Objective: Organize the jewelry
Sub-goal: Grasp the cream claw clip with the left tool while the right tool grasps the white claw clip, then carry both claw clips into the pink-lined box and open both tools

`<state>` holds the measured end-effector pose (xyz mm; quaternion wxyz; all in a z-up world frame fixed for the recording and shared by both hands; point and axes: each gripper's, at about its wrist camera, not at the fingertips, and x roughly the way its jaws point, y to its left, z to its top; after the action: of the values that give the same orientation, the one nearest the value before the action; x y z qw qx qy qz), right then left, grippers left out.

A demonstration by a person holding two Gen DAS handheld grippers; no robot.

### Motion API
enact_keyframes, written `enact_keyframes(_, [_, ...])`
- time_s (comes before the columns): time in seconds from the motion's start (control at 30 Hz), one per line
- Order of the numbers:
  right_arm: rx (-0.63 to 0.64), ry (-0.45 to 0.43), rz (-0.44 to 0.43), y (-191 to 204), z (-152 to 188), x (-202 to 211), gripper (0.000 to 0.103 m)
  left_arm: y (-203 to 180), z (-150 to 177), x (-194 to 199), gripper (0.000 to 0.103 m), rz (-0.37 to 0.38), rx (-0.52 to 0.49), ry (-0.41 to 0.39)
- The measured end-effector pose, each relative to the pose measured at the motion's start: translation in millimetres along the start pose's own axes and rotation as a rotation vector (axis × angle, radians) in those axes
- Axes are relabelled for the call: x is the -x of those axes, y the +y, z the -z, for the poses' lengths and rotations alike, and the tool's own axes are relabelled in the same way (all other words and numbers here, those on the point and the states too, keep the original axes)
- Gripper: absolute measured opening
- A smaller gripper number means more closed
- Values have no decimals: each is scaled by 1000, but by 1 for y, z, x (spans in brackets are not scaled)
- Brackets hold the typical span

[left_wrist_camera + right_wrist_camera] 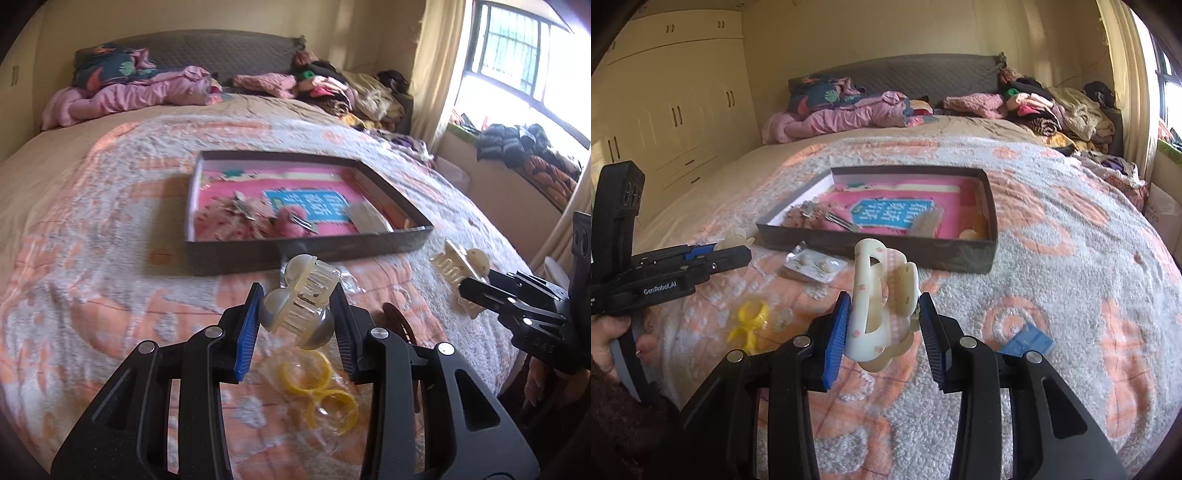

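Fleecy grey-and-orange bedspread (pixel 1052 258) is noted as the working surface, with a shallow dark box (pixel 306 251) resting on it, pink-lined and already holding clips and small pieces. Both grippers are held short of the box's near wall. The left gripper (pixel 295 314) is closed on a cream-and-silver hair claw (pixel 299 306); the right gripper (pixel 882 325) is clamped on a cream dotted hair claw (pixel 879 306). It is judged that each claw should be carried over the near wall and lowered onto a bare part of the pink lining before the jaws are parted, one side at a time so the two tools do not collide. A blister pack of earrings (pixel 812 266) and a blue card (pixel 1027 341) are shown only by the right wrist view; a bag of yellow rings (pixel 317 391) is seen clearly beneath the left gripper, but only as a small yellow shape (pixel 750 325) from the right.
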<state>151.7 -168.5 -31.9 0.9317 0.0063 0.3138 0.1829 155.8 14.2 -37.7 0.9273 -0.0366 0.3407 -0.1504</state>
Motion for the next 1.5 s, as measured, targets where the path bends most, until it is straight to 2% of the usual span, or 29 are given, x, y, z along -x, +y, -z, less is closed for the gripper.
enact_keyframes(0.4, [60,-50,-30,16,-34,0,36,19,-17,18,29,-46,4,-56])
enact_keyframes(0.83, [82,-147,-36,18,-79,-3,36,17,-56,13,29,-32,0,-119])
enact_keyframes(1.1, [76,-188,-23,6,-100,-7,36,11,-84,-11,29,23,37,-129])
enact_keyframes(1.5, [27,-160,48,-33,-102,-27,36,-23,-107,-61,29,36,-49,-85])
